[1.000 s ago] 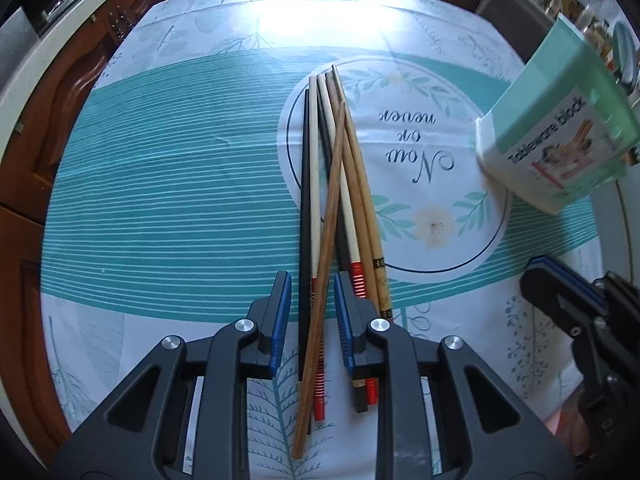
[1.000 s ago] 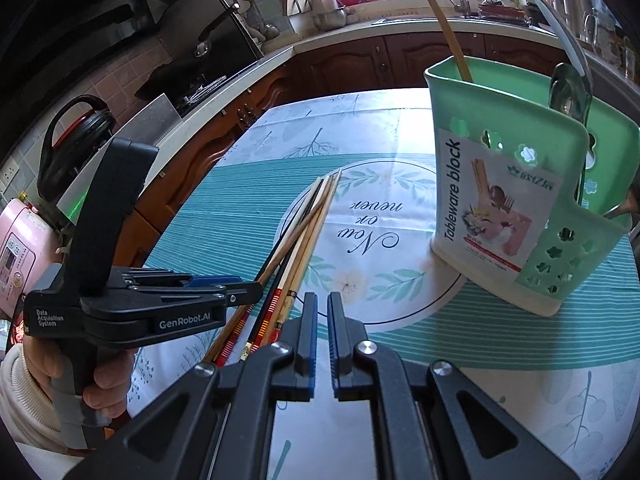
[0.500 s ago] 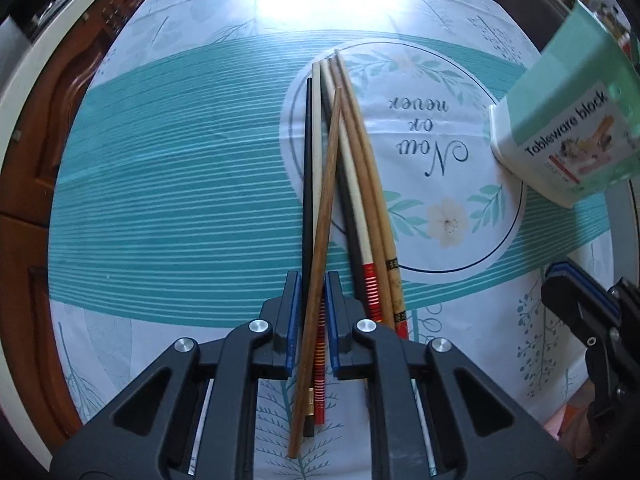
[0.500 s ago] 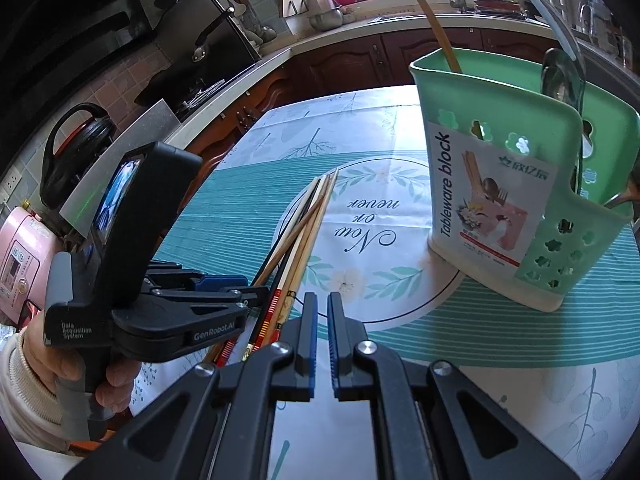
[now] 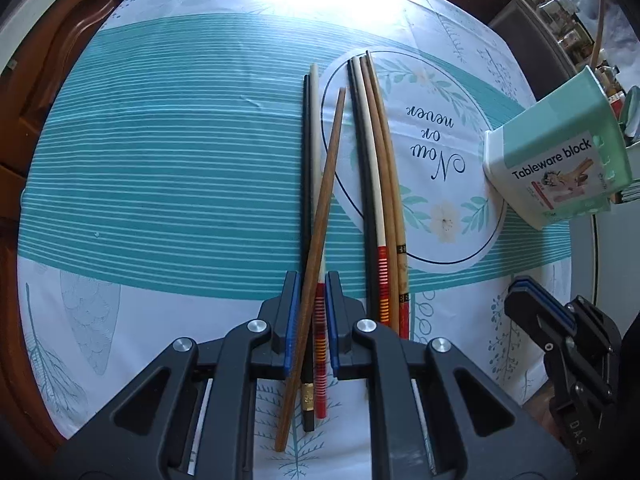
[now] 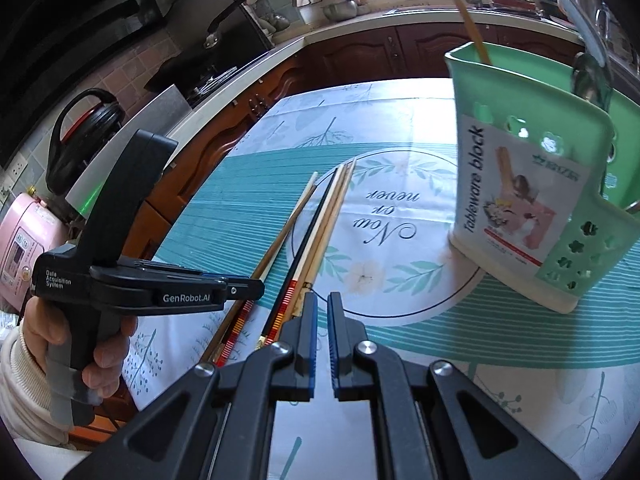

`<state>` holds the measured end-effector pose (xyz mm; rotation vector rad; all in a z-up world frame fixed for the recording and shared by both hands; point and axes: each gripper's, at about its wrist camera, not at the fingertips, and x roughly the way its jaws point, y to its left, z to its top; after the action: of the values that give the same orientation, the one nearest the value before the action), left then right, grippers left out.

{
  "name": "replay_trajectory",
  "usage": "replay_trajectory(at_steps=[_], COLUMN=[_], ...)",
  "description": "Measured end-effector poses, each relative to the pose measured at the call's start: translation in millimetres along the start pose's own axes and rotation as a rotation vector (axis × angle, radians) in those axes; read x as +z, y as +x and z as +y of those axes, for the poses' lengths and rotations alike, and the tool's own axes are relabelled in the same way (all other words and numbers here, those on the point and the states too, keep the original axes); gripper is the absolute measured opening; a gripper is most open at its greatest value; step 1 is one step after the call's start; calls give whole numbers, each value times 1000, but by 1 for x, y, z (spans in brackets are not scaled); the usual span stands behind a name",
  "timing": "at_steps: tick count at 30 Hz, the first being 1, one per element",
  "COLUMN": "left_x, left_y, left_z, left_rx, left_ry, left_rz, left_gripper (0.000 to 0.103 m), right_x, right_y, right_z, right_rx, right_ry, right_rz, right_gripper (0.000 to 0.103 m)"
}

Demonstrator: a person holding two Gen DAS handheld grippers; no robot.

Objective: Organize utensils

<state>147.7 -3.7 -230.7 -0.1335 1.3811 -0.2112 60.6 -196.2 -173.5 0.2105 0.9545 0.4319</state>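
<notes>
My left gripper (image 5: 312, 280) is shut on three chopsticks: a brown wooden chopstick (image 5: 328, 184) lying crosswise, a black one (image 5: 306, 160) and a cream one with a red end (image 5: 316, 140). All three rest on the tablecloth. To their right, across a gap, lie several more chopsticks (image 5: 380, 184) side by side. In the right wrist view the left gripper (image 6: 256, 290) sits over the held chopsticks (image 6: 288, 224), left of the remaining chopsticks (image 6: 320, 232). My right gripper (image 6: 322, 300) is shut and empty, near their red ends. The green utensil holder (image 6: 520, 208) stands at the right.
The round table's teal striped cloth (image 5: 160, 160) has bare room on the left. The holder (image 5: 556, 168) has a wooden stick and a ladle in it. Wooden cabinets, a counter, a sink and a pink appliance (image 6: 20, 240) surround the table.
The left jaws closed on three chopsticks and slid them to the left, opening a gap from the other chopsticks. The right gripper stayed where it was.
</notes>
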Motion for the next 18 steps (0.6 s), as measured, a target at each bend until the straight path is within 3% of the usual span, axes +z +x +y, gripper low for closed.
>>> replay_trajectory(at_steps=[11,18], left_x=[-14,-19], left_y=[-9,-14], left_z=[18,35], left_rx=[-4,15], left_ry=[12,-50], left_rz=[-20,-32], left_gripper=[4,4], right_x=[-3,0], right_y=[4,7], right_z=[8,22], right_rx=[-3,-6], right_ry=[-23,-70], right_rz=[21,38], right_gripper=[5,5])
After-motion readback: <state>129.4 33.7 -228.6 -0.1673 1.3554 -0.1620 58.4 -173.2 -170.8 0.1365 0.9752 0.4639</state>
